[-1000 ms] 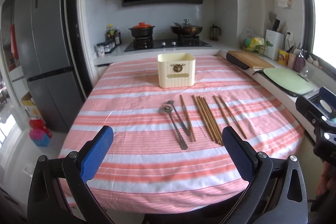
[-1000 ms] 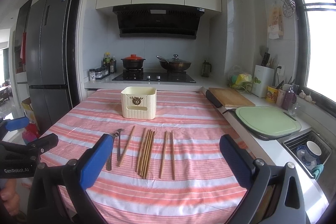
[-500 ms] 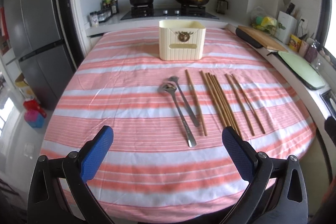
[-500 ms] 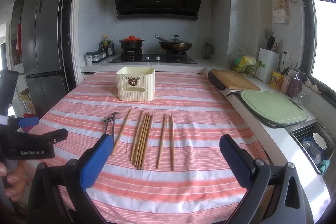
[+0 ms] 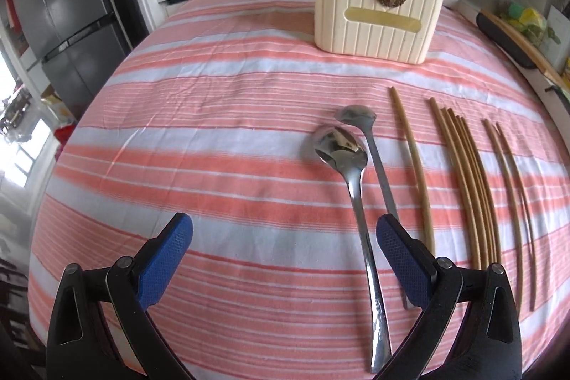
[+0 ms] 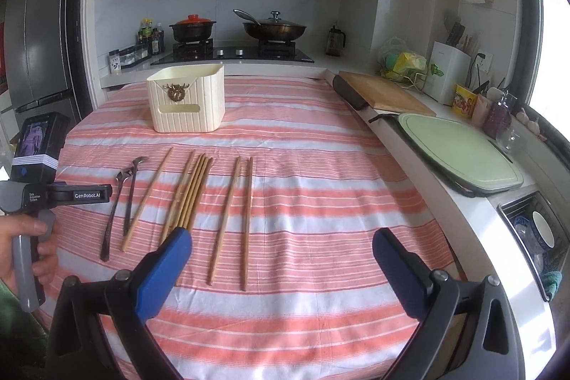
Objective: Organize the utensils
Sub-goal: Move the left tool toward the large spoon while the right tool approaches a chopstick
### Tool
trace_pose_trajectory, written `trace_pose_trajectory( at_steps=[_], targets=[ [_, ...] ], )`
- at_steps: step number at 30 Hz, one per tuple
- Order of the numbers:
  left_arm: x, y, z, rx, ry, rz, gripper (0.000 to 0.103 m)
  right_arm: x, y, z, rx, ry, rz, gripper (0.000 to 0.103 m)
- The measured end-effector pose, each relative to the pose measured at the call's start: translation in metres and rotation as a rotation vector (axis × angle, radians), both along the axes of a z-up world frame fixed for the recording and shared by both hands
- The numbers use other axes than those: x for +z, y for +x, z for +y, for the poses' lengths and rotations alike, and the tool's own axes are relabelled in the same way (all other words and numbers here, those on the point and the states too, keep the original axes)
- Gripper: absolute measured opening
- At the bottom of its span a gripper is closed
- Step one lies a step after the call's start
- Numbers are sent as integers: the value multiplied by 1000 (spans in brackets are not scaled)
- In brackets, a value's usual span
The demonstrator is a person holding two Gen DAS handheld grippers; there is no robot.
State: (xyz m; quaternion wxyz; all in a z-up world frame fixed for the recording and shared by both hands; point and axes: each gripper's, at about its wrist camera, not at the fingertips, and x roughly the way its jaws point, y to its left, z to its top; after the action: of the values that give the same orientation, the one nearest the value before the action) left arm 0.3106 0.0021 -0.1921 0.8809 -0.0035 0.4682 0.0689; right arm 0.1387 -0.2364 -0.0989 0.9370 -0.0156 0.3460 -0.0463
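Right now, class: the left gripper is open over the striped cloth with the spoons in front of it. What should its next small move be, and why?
Probably ease the left gripper slightly right and down to straddle the near spoon's handle. Its jaws are open and empty, and that handle lies just inside the right finger, not centred. The cream holder beyond awaits utensils.

Striped tablecloth point(image 6: 320, 173) – cream holder point(image 6: 187, 104), two spoons point(image 5: 351, 177), chopsticks point(image 6: 192, 191)

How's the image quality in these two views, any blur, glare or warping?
Left wrist view: strong fisheye bending of the chopsticks, bright reflections on the spoon bowl, blur at the left edge. Right wrist view: sharper, window blown out white.
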Motion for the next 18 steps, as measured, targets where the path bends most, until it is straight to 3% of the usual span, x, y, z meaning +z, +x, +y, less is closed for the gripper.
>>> trace_pose_trajectory(
  at_steps=[5,11,13,16,18],
  targets=[
    [-9,0,-7,6,40,2,103,-28,46,-4,45,-37,54,103],
    [-7,-2,-3,-4,94,-16,103,-77,98,-5,97,-47,215,102],
    [-8,0,4,8,75,0,103,-84,103,0,106,-70,225,102],
    [-8,1,12,5,-46,12,103,-90,106,3,107,-68,229,102],
    [-8,1,11,2,-85,9,103,-92,107,3,100,-67,232,102]
  ],
)
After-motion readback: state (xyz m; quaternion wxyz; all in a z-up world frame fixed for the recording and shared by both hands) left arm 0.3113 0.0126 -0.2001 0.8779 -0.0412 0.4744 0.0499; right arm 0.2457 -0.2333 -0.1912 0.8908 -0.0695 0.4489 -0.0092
